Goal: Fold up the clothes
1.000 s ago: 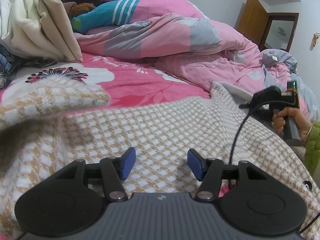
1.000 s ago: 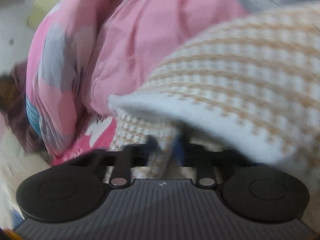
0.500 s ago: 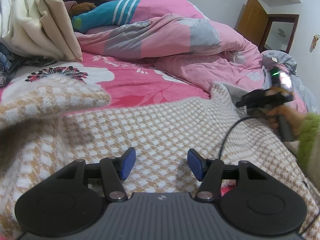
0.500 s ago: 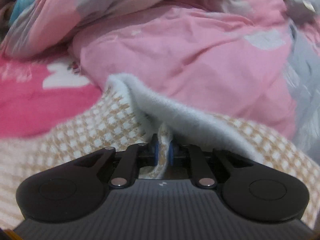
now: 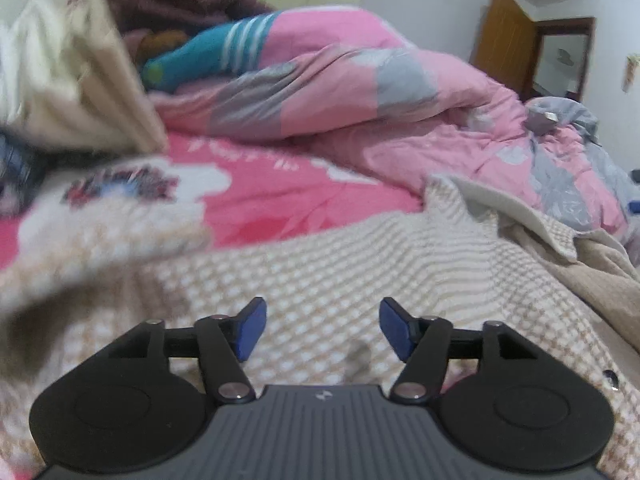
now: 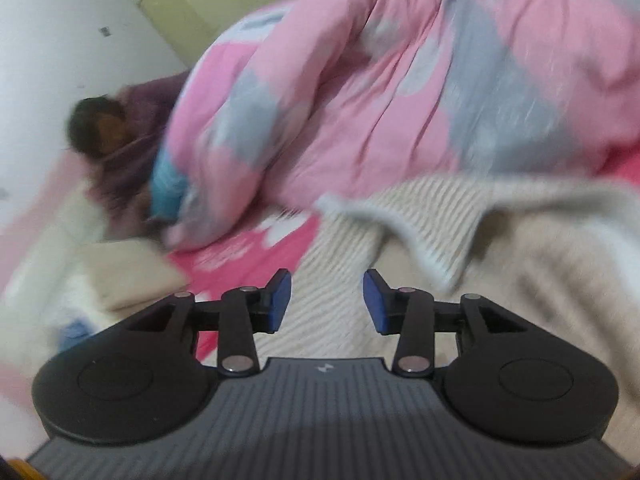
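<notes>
In the left wrist view the left gripper (image 5: 320, 330) is hanging low over a houndstooth garment (image 5: 340, 264), tilted downward toward it; its jaws are opening, standing wide, with nothing between the blue pads (image 5: 250, 330), only the cloth lying beneath them; the garment is spreading across the near part of the bed, a thick knit in a small beige-and-white check, its far right corner turned back and showing a pale fleecy lining (image 5: 512, 212); beyond it the bedsheet (image 5: 280, 196) is lying flat, bright pink with white flowers; a puffy pink-and-grey quilt (image 5: 360, 100) is heaping up behind, soft and creased; a cream pile of clothes (image 5: 80, 92) is slumping at the left, blurred; a teal sleeve with white stripes (image 5: 208, 56) is resting against the quilt.

In the right wrist view the right gripper (image 6: 326, 302) is hovering above the same garment (image 6: 520, 260), pointing down and rolled so the room is leaning; its jaws are opening, parted moderately, and nothing is sitting between the pads (image 6: 280, 296); the folded-back edge with its white lining (image 6: 400, 224) is lying just ahead of them; everything is smeared by motion blur; the quilt (image 6: 400, 80) is filling the upper frame; a person in a dark plum fuzzy top (image 6: 132, 140) is lying at the left beside it.
</notes>
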`<state>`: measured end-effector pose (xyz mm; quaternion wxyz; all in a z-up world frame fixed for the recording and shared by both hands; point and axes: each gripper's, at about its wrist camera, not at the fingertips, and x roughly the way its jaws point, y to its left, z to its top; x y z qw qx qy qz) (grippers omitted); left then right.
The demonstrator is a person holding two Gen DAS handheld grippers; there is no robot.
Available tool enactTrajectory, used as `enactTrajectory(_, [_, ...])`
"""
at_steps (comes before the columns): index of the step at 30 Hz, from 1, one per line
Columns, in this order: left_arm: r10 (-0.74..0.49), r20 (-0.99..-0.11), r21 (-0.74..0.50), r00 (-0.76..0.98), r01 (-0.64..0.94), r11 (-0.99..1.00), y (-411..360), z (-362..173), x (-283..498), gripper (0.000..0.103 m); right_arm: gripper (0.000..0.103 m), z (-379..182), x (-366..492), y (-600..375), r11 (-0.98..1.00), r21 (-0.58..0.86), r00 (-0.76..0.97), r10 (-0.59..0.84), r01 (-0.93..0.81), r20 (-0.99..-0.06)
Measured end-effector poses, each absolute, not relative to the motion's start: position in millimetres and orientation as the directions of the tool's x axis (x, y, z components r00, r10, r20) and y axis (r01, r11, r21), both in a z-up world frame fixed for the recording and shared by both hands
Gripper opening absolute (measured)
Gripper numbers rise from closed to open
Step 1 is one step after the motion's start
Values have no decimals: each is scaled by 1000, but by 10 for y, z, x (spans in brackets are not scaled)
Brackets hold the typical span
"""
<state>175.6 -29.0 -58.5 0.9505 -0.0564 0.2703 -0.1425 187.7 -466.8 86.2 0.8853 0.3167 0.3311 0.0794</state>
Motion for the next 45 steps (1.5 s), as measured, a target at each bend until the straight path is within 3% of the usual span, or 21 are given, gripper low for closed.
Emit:
enactTrajectory(2, [-296, -519, -116, 802, 276, 954, -482, -562, 1789, 69, 45, 640, 1985, -4622, 789, 610, 720, 383, 70, -579])
enactTrajectory(6, [-234, -590, 7, 773, 295, 956, -773, -725, 1914, 69, 44, -56, 2386, -4473, 823, 540, 652, 314, 176, -690])
enactTrajectory(11, [-225, -589, 15, 776, 290, 957, -775, -780, 1897, 71, 39, -636, 2809, -4408, 784, 566, 691, 261, 256, -674])
enactTrajectory(13, [-221, -588, 21, 778, 287, 958, -792, -794, 1894, 72, 36, -689, 2872, -4394, 772, 584, 714, 260, 251, -650])
enactTrajectory(15, [-216, -585, 29, 781, 286, 958, -802, -798, 1885, 72, 21, -725, 2915, -4367, 769, 592, 728, 260, 242, -635])
enactTrajectory(19, [-218, -585, 24, 781, 286, 958, -800, -796, 1890, 72, 7, -715, 2919, -4313, 796, 572, 735, 265, 198, -624])
enactTrajectory(24, [-218, -584, 25, 782, 285, 958, -805, -800, 1889, 72, 3, -416, 2841, -4373, 838, 531, 782, 246, 125, -573])
enactTrajectory(27, [-219, -583, 23, 783, 285, 958, -798, -804, 1890, 72, 2, -183, 2813, -4250, 919, 381, 808, 145, 105, -572])
enactTrajectory(33, [-221, -581, 21, 783, 285, 958, -796, -801, 1893, 72, 2, -261, 2977, -3577, 981, -191, 795, -125, 12, -593])
enactTrajectory(38, [-223, -581, 19, 783, 286, 958, -792, -796, 1896, 72, 3, -795, 3120, -3564, 936, -352, 738, -219, -27, -638])
enactTrajectory(40, [-224, -580, 18, 783, 286, 958, -789, -796, 1894, 72, 4, -707, 3072, -3645, 944, -329, 743, -225, 7, -631])
enactTrajectory(43, [-228, -578, 11, 783, 287, 958, -777, -798, 1896, 72, 4, -332, 2831, -4061, 972, -179, 734, -234, 155, -637])
enactTrajectory(45, [-229, -578, 10, 783, 287, 958, -777, -797, 1895, 72, 4, 70, 2374, -4385, 971, -45, 777, -214, 234, -592])
